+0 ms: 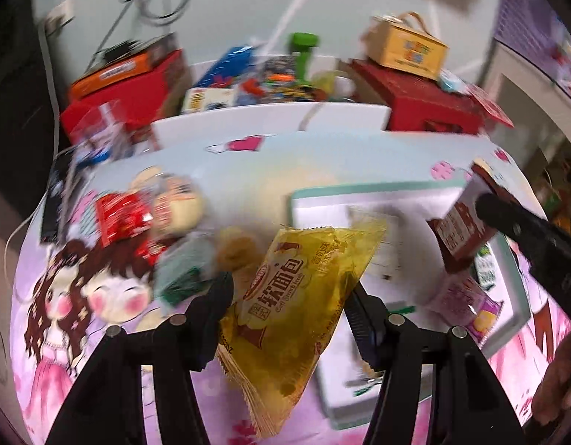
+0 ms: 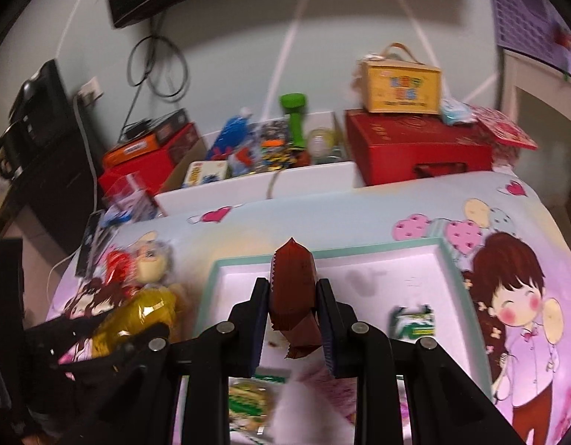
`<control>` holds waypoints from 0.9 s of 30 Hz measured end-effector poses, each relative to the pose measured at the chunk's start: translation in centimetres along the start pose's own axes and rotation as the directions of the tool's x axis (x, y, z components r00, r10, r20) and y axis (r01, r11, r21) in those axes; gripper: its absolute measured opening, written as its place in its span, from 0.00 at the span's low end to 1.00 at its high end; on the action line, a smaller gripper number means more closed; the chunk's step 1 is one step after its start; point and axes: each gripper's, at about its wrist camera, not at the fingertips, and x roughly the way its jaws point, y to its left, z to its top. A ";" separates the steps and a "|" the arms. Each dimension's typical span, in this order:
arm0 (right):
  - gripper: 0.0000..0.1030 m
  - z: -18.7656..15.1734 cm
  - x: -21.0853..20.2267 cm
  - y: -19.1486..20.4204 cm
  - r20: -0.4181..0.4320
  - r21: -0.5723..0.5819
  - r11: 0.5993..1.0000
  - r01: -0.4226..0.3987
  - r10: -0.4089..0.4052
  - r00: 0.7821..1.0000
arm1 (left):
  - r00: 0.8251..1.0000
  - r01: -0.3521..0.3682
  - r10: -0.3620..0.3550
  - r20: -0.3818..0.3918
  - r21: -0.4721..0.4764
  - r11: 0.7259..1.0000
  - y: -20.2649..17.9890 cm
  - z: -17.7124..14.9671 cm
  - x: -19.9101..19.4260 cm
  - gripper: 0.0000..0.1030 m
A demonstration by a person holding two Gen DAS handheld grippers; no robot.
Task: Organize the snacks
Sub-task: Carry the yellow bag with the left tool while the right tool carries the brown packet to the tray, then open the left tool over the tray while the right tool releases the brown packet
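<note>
- Holding, left gripper: pinching a yellow translucent soft-bread packet by its sides, lifted off the cartoon-printed pink and blue surface, angled toward the white shallow tray with mint-green rim.
- Holding, right gripper: pressed against both sides of a dark red-brown foil snack packet, upright, crimped end up, poised over the tray interior.
- Already lying in tray: green-and-white small wrapper, pink-purple sachet, green-patterned packet near the front wall.
- Remaining loose on surface, left of tray: red foil wrappers, green-wrapped piece, pale round snacks; blurred, exact count not readable.
- Risk, judged: both grippers converging on one tray; contact between them likely if lowered together.
- Risk, judged: slick bread packet gripped off-centre, loose end hanging; possible slip or snag on tray rim.
- Risk, judged: red-brown packet standing on end, liable to topple onto neighbouring wrappers on release.
- Open room: bare tray floor toward rear and centre; front portion crowded.
- Edges: surface curving away at right; white open-topped box of assorted items just behind the rear edge, red boxes on both sides.
</note>
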 end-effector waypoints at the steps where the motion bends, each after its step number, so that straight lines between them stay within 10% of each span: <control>1: 0.27 0.0 -0.1 -0.5 0.002 0.010 1.000 0.007 -0.007 1.000 | 1.000 0.003 -0.003 -0.001 0.018 1.000 -0.7 0.0 0.2 0.59; 27: 0.27 -0.5 1.4 -7.0 -0.032 0.141 0.987 0.078 -0.075 0.997 | 0.999 0.010 -0.004 -0.040 0.150 0.989 -7.6 0.2 3.6 0.72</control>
